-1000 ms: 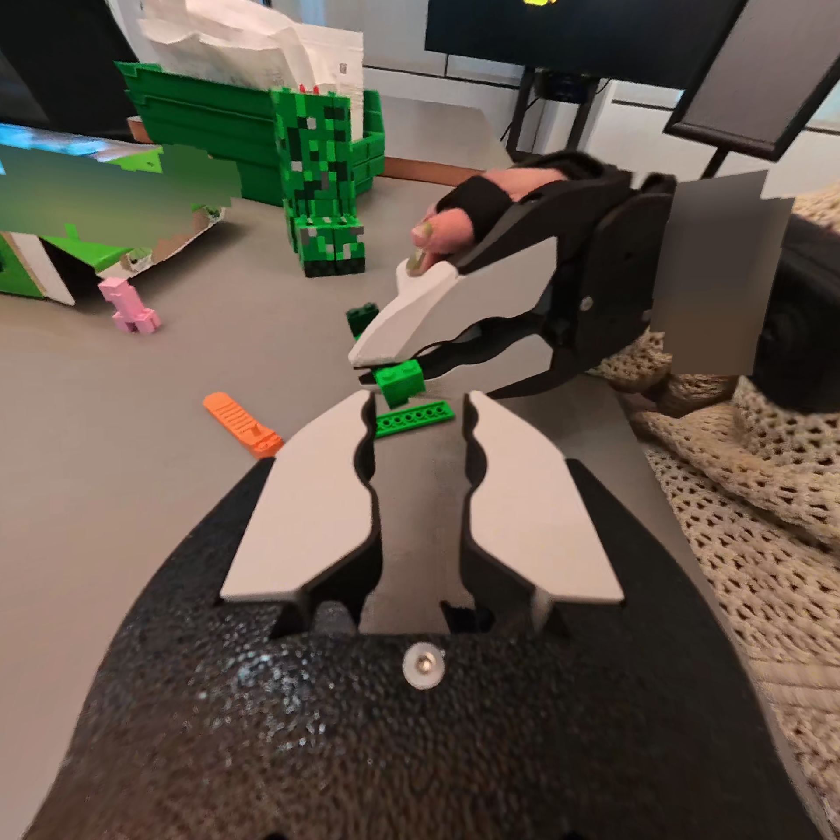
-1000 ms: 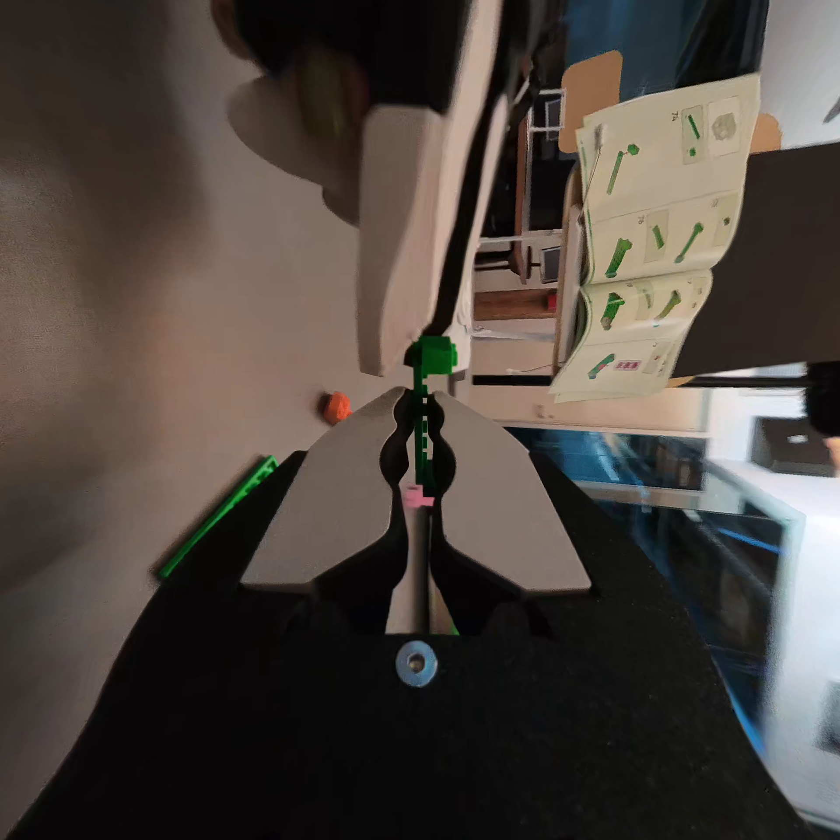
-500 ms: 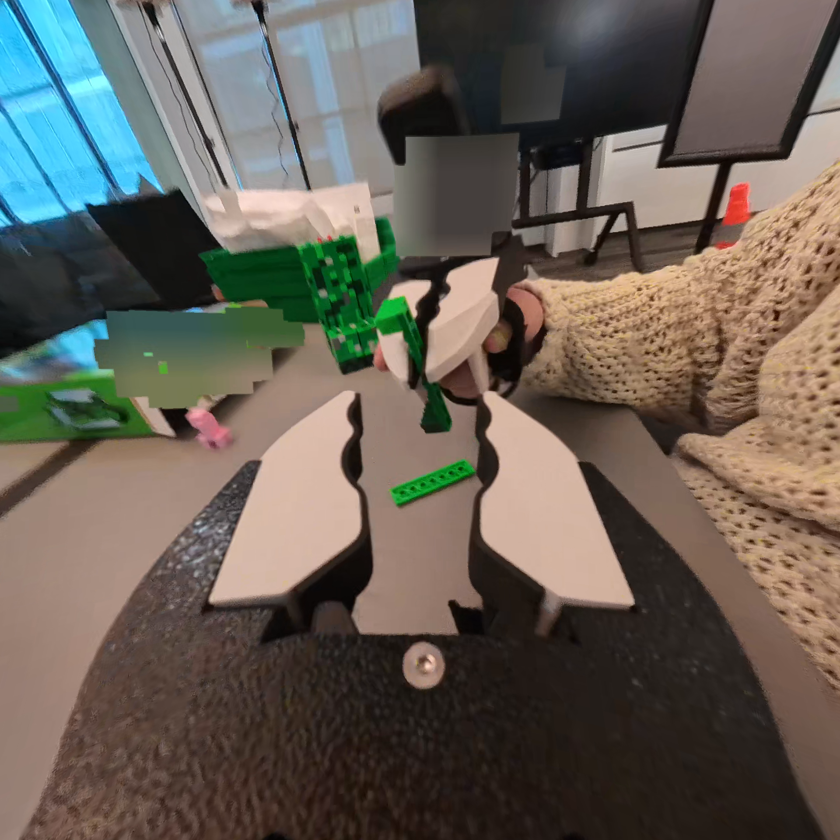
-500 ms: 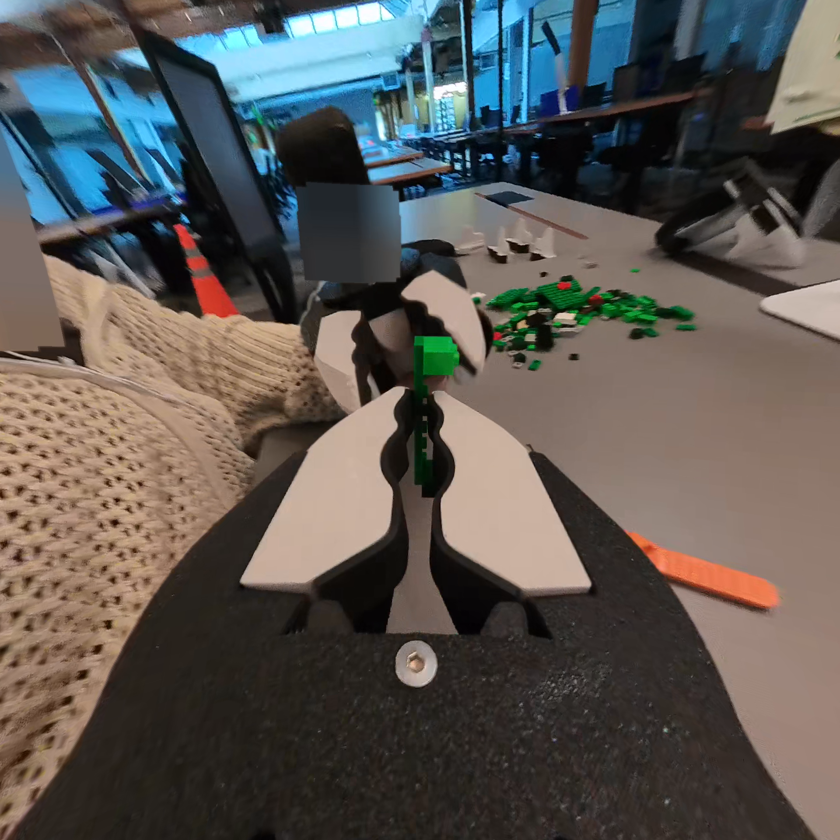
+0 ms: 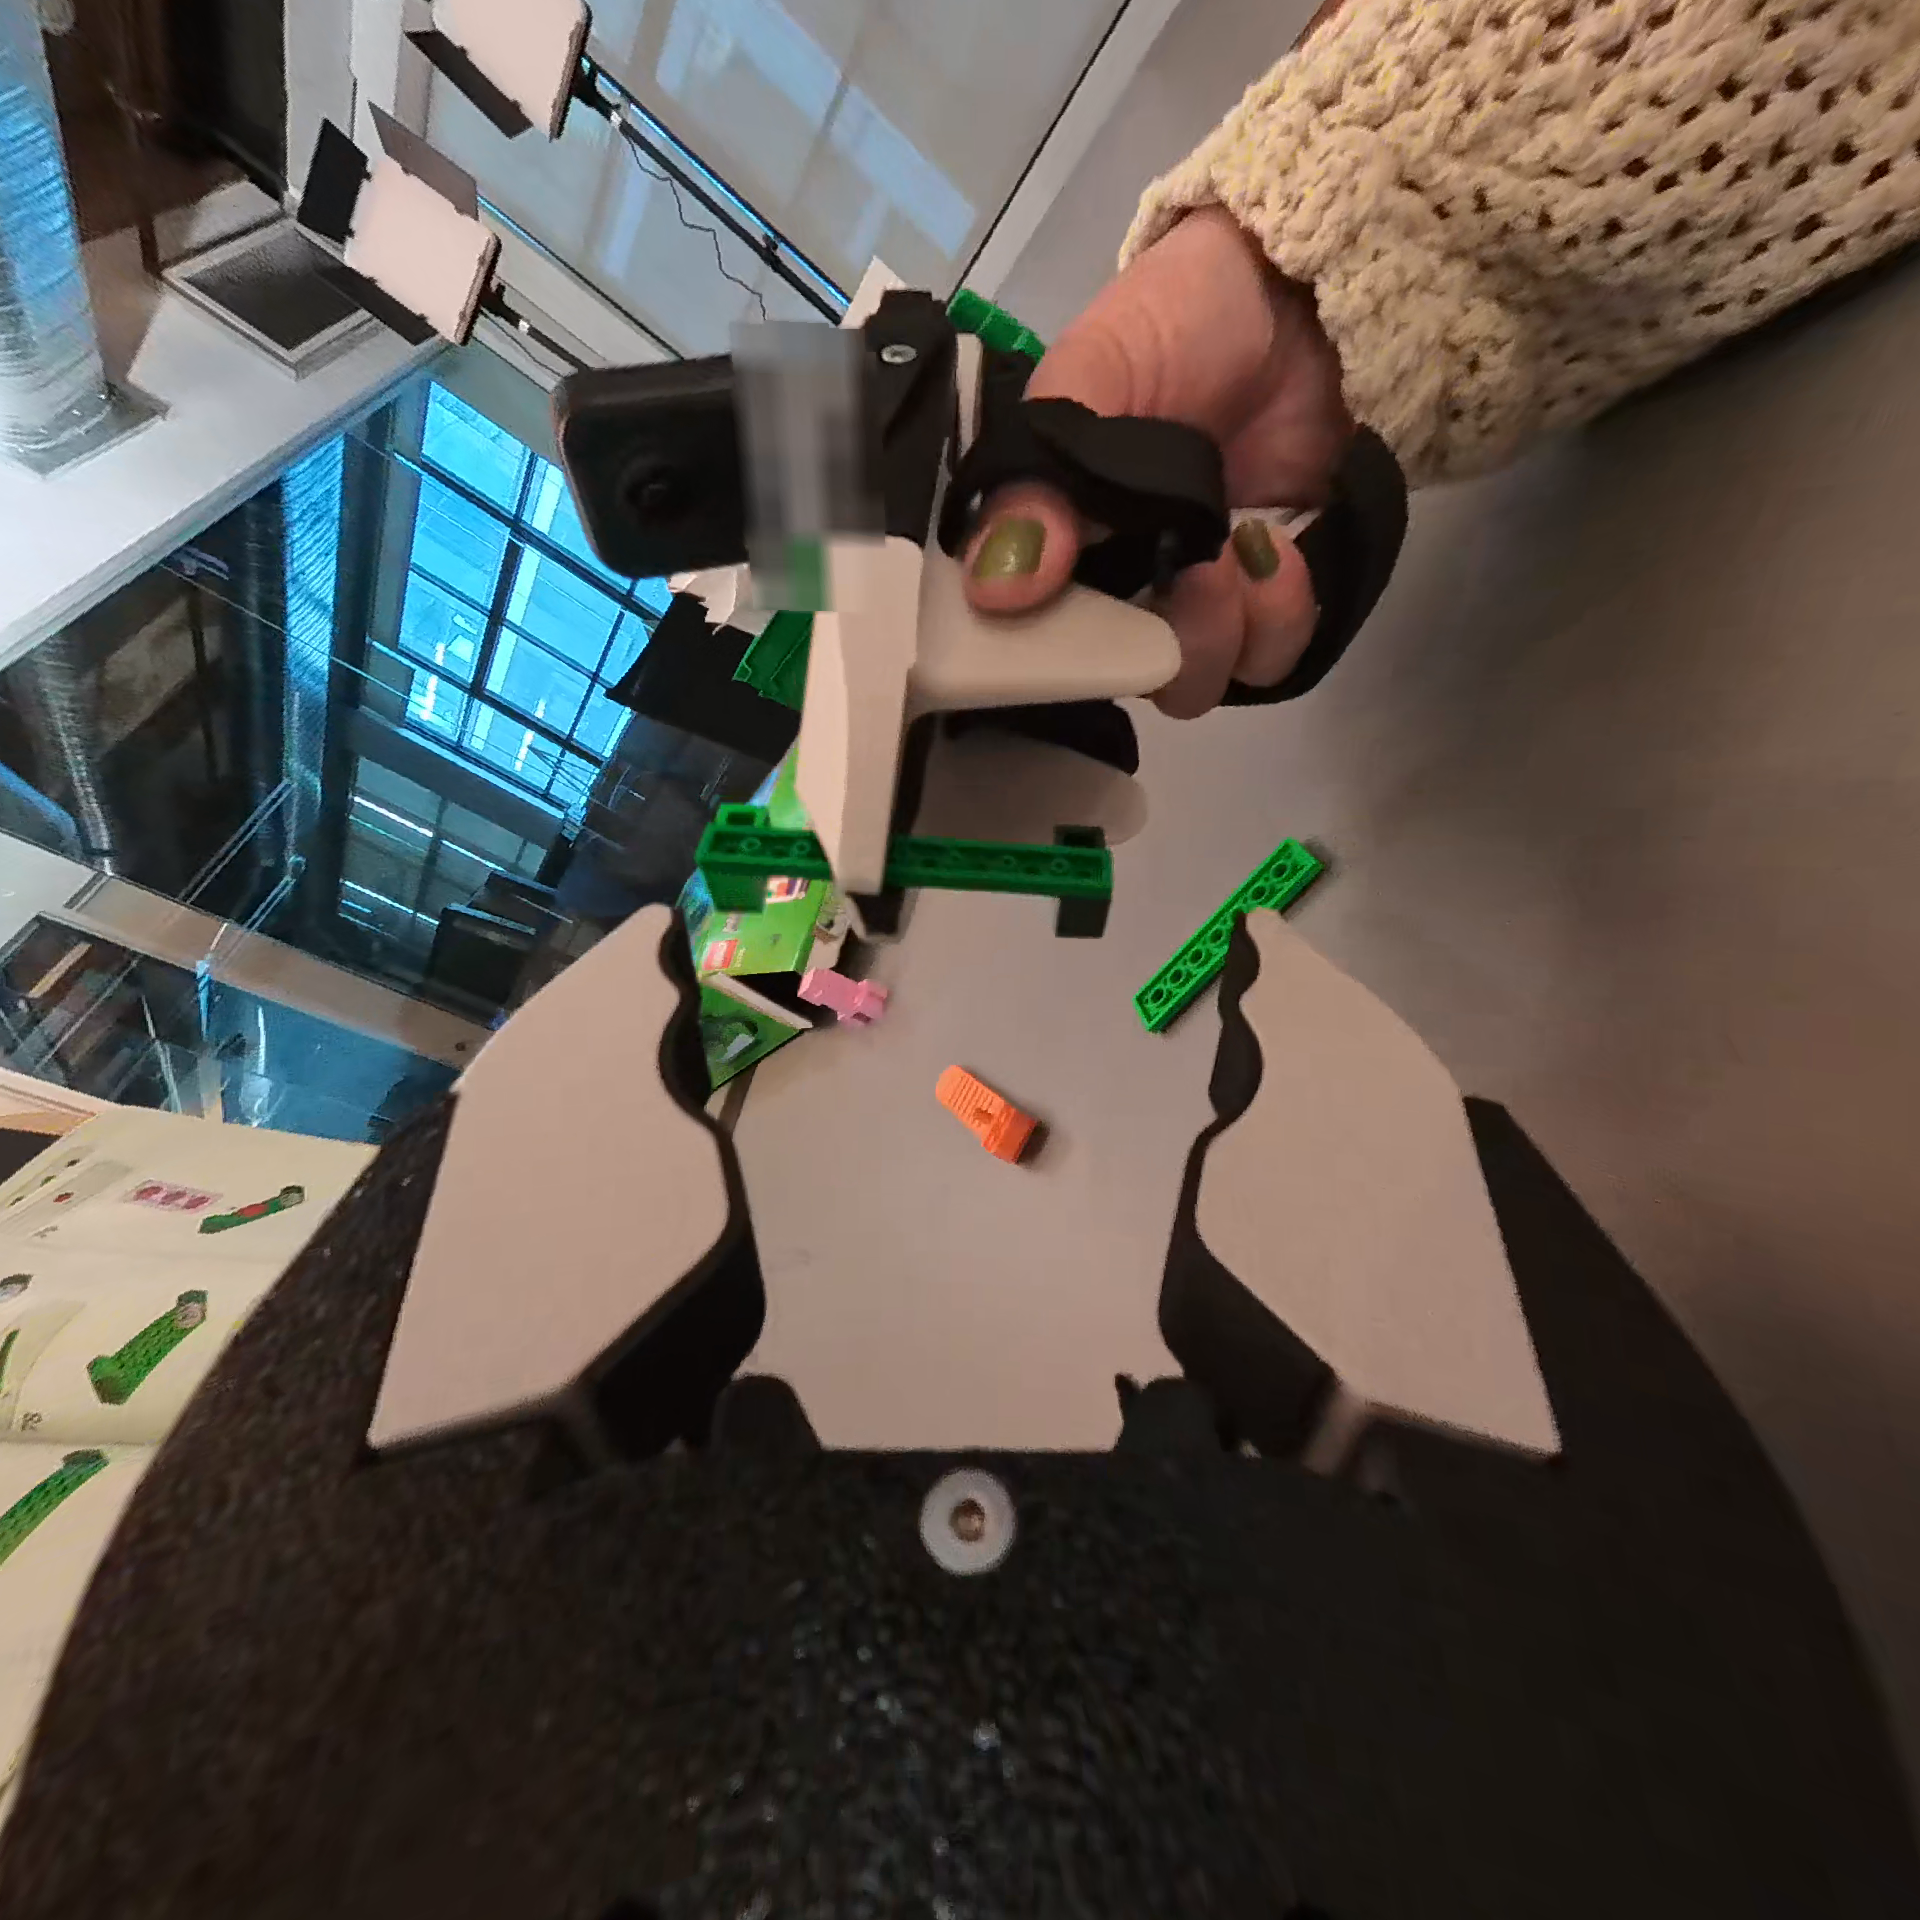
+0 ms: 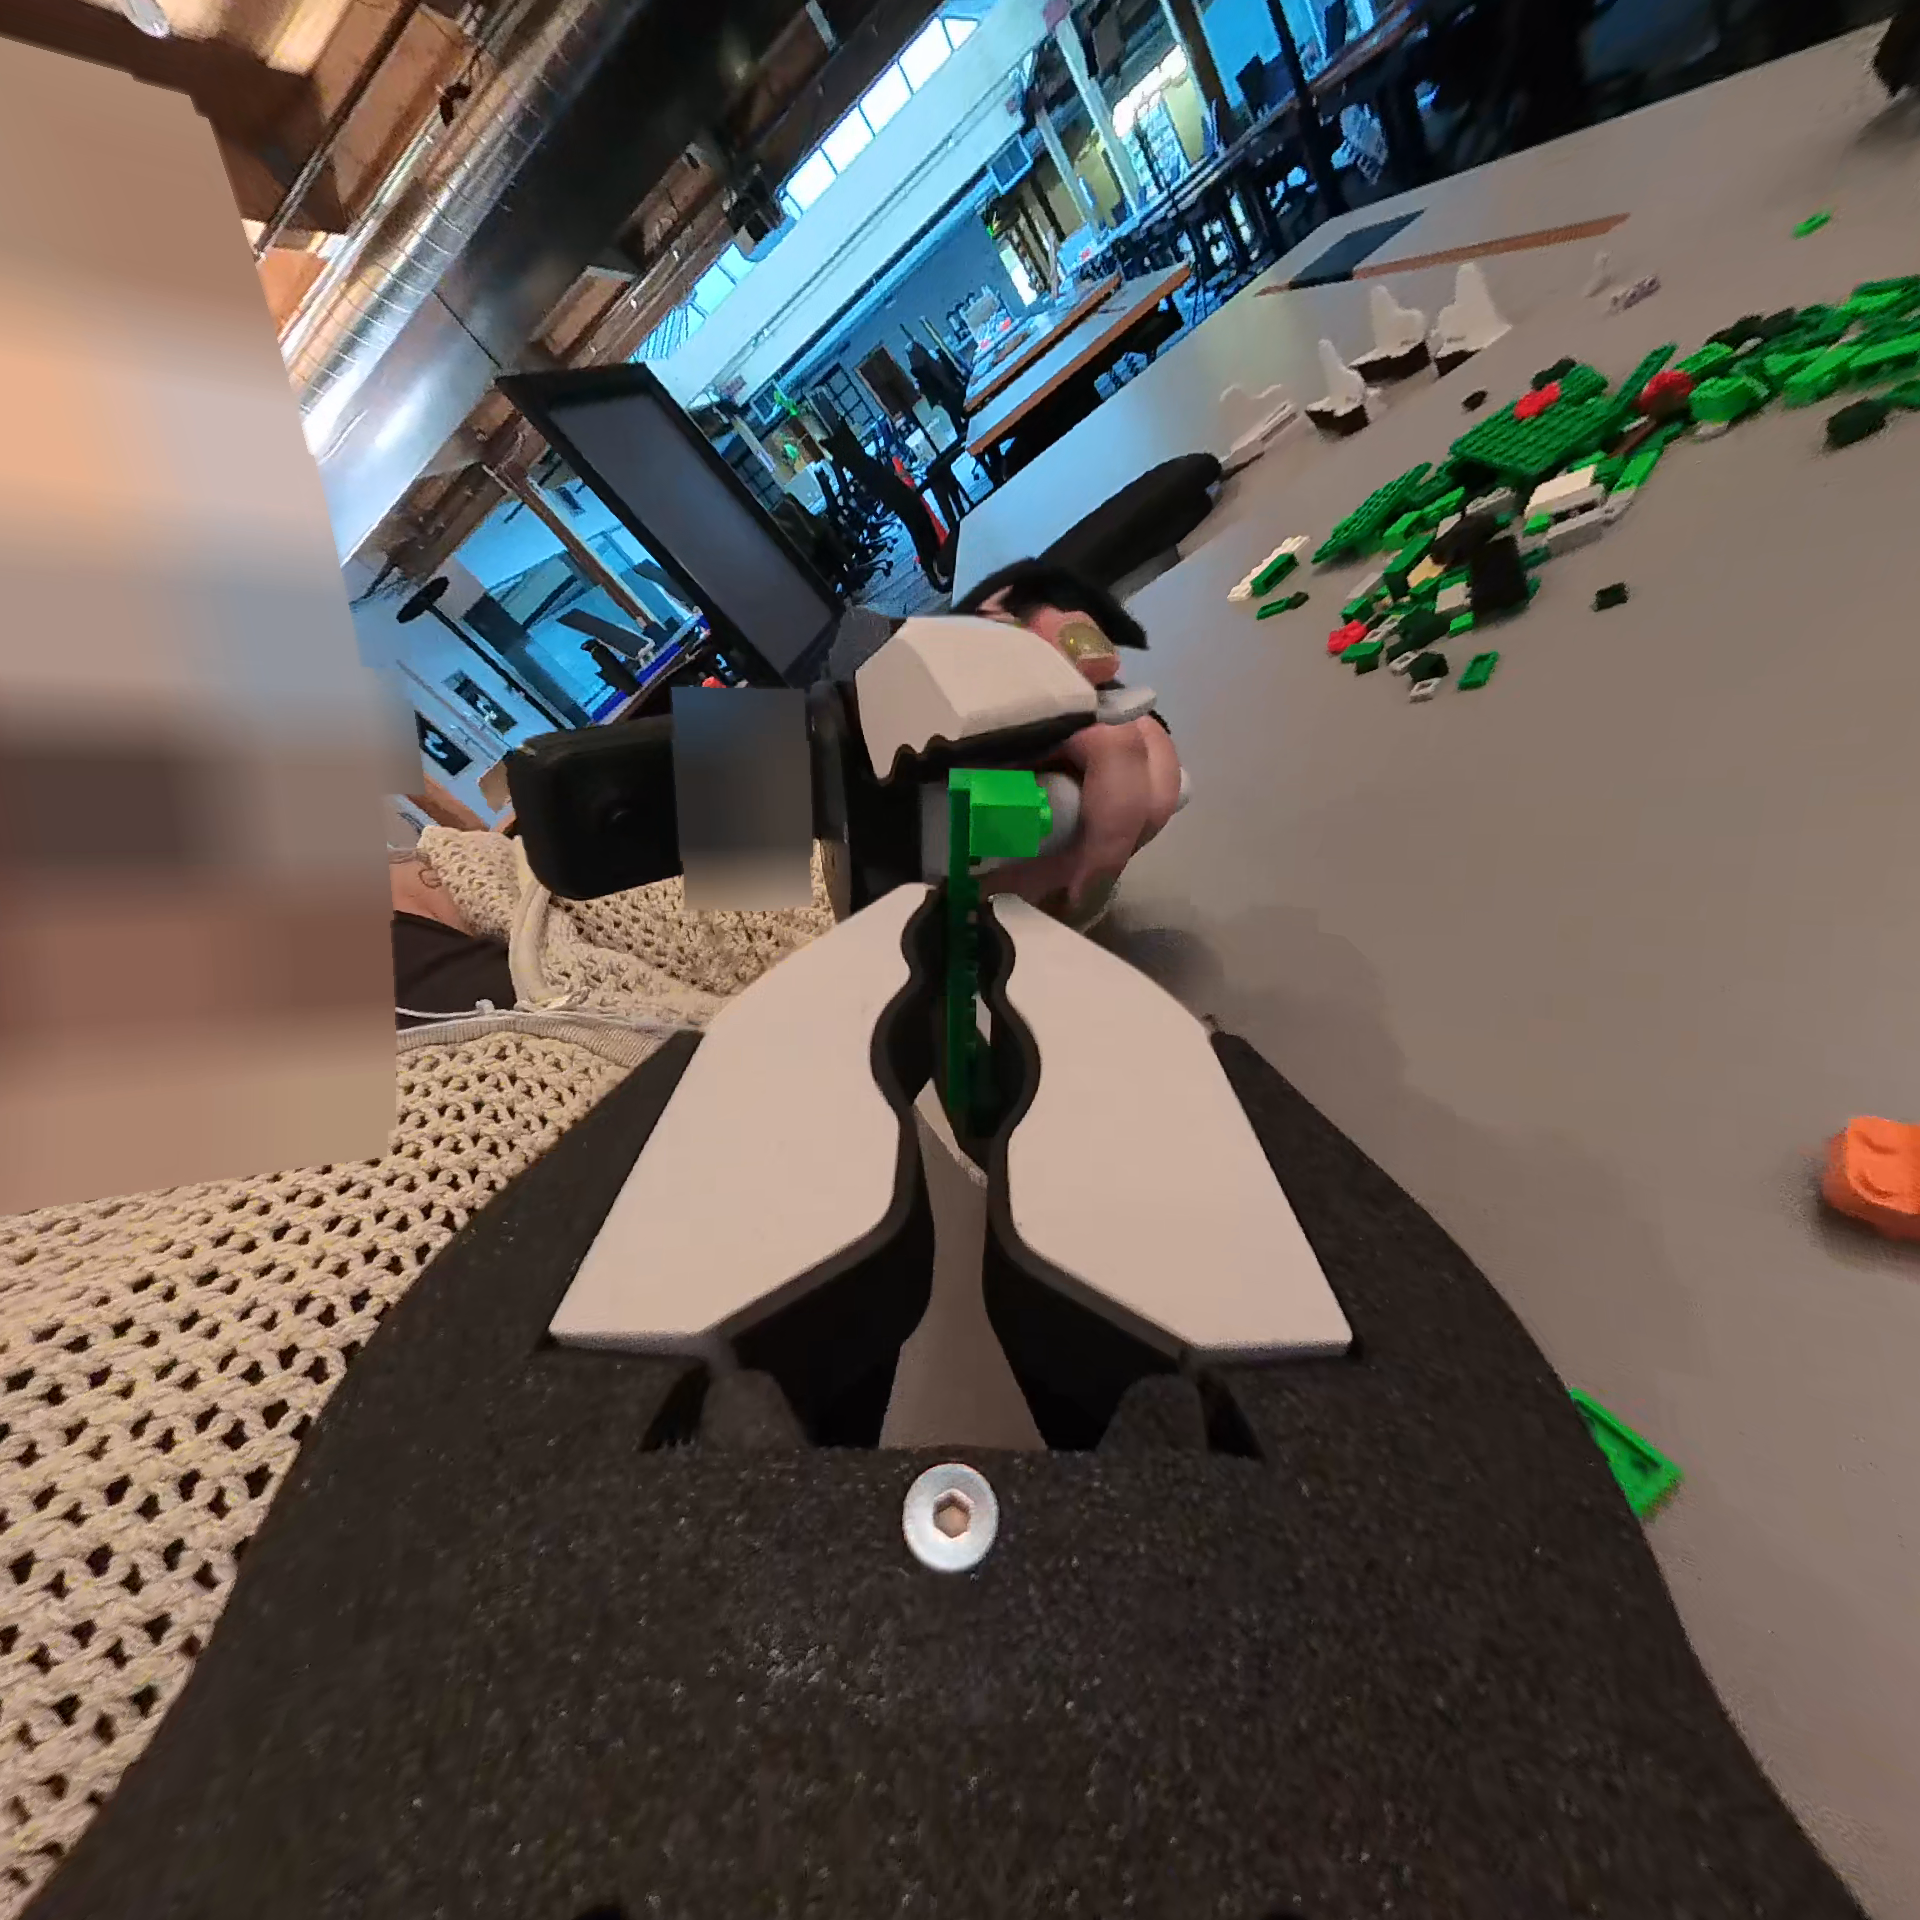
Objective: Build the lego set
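Your left claw [image 5: 956, 997] is spread wide w/ nothing in it. Right claw [image 6: 951, 904] is clamped on the green strip [image 5: 997, 862], held in the air above the surface [image 5: 1558, 935]. Thin edge grip, so it could twist or slip if you push. Can't see the clamped middle, and the brick pile [image 6: 1538, 488] is blurry.
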A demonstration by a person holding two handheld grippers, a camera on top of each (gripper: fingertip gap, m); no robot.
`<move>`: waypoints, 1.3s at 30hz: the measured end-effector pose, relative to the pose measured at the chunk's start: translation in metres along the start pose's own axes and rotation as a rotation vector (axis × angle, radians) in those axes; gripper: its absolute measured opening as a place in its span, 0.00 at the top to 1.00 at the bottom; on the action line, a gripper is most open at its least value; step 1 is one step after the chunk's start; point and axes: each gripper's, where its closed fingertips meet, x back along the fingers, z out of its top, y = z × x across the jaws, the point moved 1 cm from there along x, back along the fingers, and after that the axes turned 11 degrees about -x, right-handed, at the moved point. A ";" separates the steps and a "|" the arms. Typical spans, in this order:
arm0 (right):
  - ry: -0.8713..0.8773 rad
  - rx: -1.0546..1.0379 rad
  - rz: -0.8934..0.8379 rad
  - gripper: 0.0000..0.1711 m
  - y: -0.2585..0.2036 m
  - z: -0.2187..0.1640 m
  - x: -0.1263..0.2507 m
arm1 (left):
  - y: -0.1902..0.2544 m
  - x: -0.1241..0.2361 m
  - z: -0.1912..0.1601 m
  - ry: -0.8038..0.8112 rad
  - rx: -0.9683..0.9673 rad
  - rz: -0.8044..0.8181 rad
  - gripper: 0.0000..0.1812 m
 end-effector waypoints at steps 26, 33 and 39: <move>-0.033 0.098 -0.173 0.80 0.010 0.002 0.015 | -0.008 0.005 -0.010 -0.013 0.019 0.044 0.60; -0.313 0.202 -0.859 0.81 0.066 -0.056 0.080 | -0.026 0.008 -0.036 -0.095 0.154 0.127 0.60; -0.394 0.238 -0.920 0.82 0.072 -0.077 0.070 | -0.020 0.006 -0.039 -0.098 0.179 0.087 0.60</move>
